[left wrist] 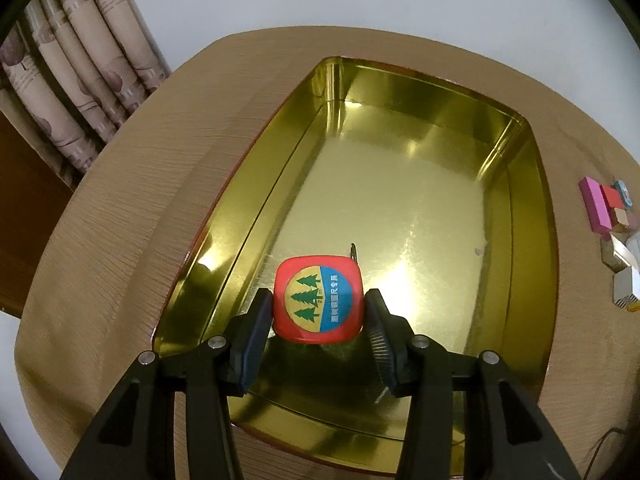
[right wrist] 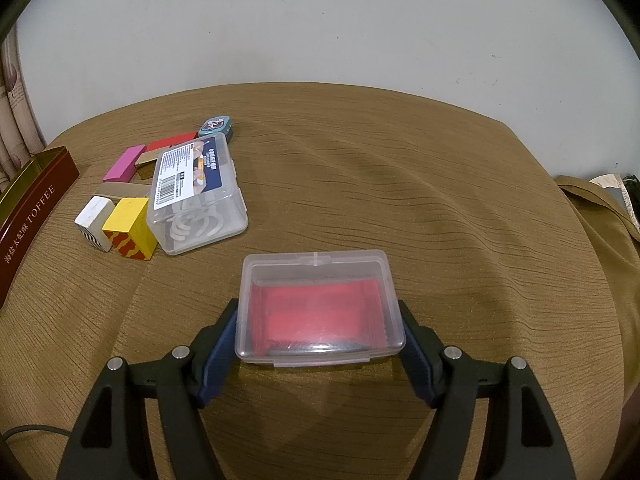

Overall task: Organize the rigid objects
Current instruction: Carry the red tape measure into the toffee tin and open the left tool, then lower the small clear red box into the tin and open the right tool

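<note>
A red tape measure (left wrist: 318, 300) with a yellow and blue round label sits between the pads of my left gripper (left wrist: 318, 304), which is shut on its sides. It hangs low over the near left part of an open gold tin (left wrist: 532, 220). A small metal tab sticks out behind it. In the right wrist view my right gripper (right wrist: 319, 312) is shut on a clear plastic box (right wrist: 320, 304) with red sheets inside, over the brown tablecloth. I cannot tell whether the box rests on the cloth.
Left of the clear box lies a cluster: a clear labelled case (right wrist: 196, 192), a yellow block (right wrist: 130, 228), a white block (right wrist: 94, 222), a pink block (right wrist: 124, 164), a red block (right wrist: 172, 142) and a small teal tin (right wrist: 216, 126). The toffee tin's dark red wall (right wrist: 28, 208) stands at the far left.
</note>
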A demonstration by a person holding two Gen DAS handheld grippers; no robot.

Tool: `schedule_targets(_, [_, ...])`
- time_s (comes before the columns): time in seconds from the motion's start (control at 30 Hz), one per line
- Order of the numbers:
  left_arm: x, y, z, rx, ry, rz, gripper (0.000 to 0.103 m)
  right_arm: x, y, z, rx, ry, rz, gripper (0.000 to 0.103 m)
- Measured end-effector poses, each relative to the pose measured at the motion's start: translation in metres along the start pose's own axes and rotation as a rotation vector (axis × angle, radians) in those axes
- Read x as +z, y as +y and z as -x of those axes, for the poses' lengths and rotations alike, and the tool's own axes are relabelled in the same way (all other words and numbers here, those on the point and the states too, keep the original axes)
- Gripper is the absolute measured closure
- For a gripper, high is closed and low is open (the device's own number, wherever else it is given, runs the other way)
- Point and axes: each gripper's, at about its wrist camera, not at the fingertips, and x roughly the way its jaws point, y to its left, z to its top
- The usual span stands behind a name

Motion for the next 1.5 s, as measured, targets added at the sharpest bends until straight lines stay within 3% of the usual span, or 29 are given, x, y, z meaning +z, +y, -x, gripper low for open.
schedule_targets(0.27, [0.002, -0.003, 0.022, -0.001, -0.07, -0.025, 0.056, 0.0, 0.0, 0.0, 0.003, 0.001, -0.002, 0.029])
schedule_targets(0.57, [0.005, 0.002, 0.039, -0.016, -0.113, 0.012, 0.043, 0.0, 0.001, 0.001, -0.017, -0.006, 0.009, 0.029])
schedule_targets(0.97, [0.01, 0.014, 0.046, -0.014, -0.129, 0.063, 0.032, 0.01, 0.012, 0.017, -0.055, -0.031, -0.007, 0.03])
schedule_targets(1.27, [0.01, 0.018, 0.054, 0.005, -0.148, 0.086, 0.029, 0.028, 0.056, 0.042, 0.028, -0.073, 0.052, 0.03])
schedule_targets(1.5, [0.007, 0.018, 0.062, 0.023, -0.179, 0.066, 0.029, 0.037, 0.113, 0.056, 0.129, -0.087, 0.145, 0.03])
